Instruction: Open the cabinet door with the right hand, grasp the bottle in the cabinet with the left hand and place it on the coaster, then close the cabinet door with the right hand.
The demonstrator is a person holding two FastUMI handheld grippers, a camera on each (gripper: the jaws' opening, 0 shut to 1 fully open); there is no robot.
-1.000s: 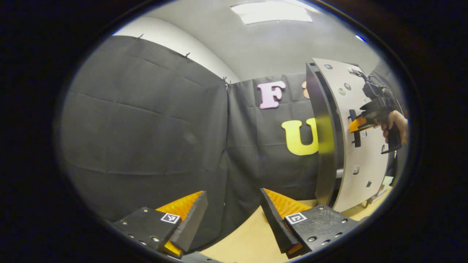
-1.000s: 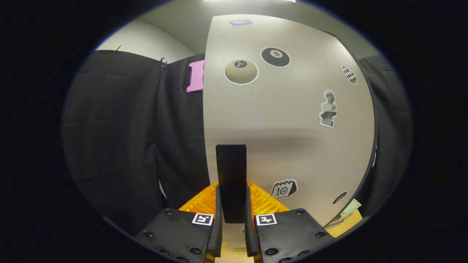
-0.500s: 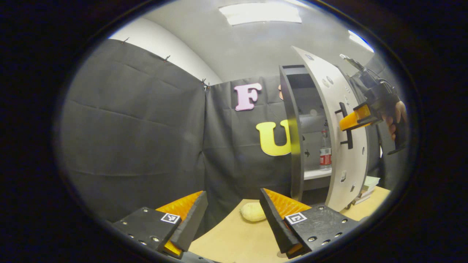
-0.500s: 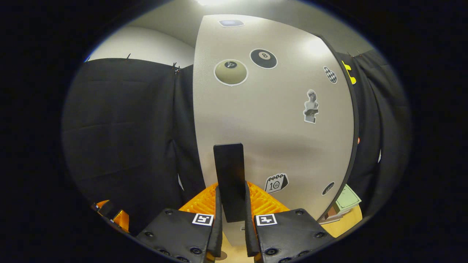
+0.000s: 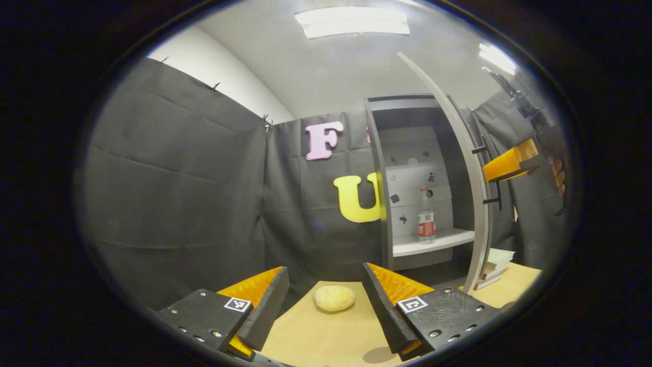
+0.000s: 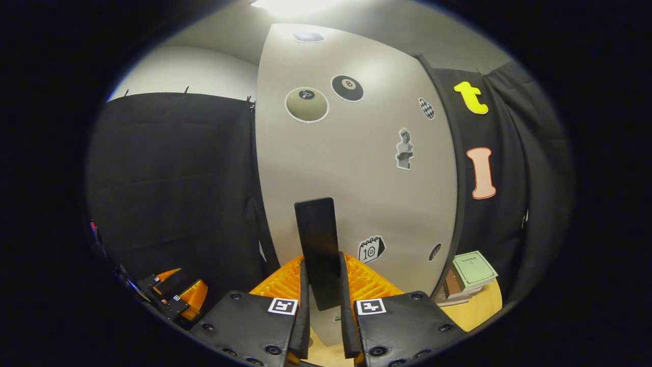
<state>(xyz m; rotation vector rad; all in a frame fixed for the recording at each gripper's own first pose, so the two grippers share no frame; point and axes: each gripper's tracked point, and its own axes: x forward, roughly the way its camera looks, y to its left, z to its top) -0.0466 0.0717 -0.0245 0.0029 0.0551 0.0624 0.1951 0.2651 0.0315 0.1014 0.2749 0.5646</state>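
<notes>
left tongs (image 5: 326, 306) held apart over the table's near edge | bottle (image 5: 426, 215) seen upright on the cabinet shelf (image 5: 448, 238), ahead and to their right, nearer them | right tongs (image 6: 322, 306) clamped on the door handle (image 6: 317, 239)

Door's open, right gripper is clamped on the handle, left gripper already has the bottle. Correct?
Not quite. The left gripper is open and holds nothing; the left gripper view shows the bottle standing on the cabinet shelf, far from it. The rest holds: the door is open and the right gripper is shut on the handle, as the right gripper view shows.
</notes>
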